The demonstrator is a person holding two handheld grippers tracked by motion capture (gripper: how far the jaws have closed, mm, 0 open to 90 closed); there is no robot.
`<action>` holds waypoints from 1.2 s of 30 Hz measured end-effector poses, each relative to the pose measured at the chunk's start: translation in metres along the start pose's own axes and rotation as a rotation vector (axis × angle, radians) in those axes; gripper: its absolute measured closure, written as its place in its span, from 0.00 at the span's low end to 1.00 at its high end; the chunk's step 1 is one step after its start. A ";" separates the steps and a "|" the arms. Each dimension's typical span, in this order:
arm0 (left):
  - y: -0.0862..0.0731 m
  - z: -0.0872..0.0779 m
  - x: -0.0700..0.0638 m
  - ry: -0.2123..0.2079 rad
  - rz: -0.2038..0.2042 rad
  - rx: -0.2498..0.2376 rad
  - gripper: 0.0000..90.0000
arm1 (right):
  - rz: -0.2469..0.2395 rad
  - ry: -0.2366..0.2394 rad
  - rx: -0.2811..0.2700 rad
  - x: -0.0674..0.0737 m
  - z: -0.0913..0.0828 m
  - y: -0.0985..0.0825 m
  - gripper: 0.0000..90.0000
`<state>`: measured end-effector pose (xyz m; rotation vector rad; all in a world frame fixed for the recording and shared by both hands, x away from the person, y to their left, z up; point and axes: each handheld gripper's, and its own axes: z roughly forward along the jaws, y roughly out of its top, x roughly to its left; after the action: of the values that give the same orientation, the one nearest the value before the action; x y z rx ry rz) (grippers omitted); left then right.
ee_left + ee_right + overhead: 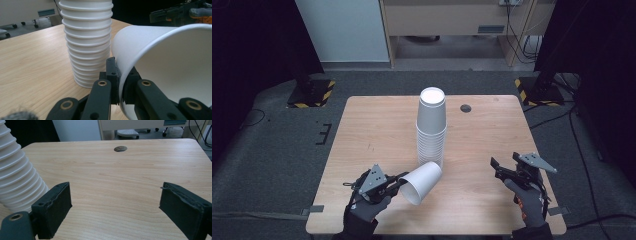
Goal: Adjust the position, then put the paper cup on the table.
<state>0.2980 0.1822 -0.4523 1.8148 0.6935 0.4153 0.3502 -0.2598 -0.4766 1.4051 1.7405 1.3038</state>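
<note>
left gripper (403, 181) sits at about 7 o'clock on the table (362, 130), jaws clamped on the rim wall of a single white cup (422, 181): one pad outside, one inside, seen close in the left gripper view (120, 87). the cup (170, 65) lies tipped on its side, mouth toward the near table edge, base pointing to roughly 1 o'clock and almost at the foot of the cup stack (431, 127); contact between the two cannot be told

cup stack stands upright near table centre, mouths down, many rims nested; in the left gripper view it (87, 42) rises just left of the held cup

right gripper (498, 167) at about 4 o'clock on the table, well apart from stack and cup, jaws spread wide with nothing between them (115, 205); bare wood shows between the pads. stack edge (17, 175) at 9 o'clock of the right gripper view

round cable hole (466, 108) at about 1 o'clock on the table, just right of the stack
</note>
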 end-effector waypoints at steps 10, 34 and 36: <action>-0.007 -0.029 0.013 0.071 -0.032 -0.016 0.95 | 0.004 -0.012 0.011 -0.003 0.001 -0.001 0.11; -0.014 -0.054 0.062 0.341 -0.174 0.056 0.95 | -0.042 -0.060 0.059 -0.011 0.002 -0.007 0.11; -0.015 -0.056 0.066 0.366 -0.194 0.066 0.95 | -0.048 -0.062 0.065 -0.011 0.003 -0.008 0.11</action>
<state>0.3122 0.2692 -0.4504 1.7294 1.1378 0.6076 0.3534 -0.2693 -0.4865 1.4153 1.7787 1.1757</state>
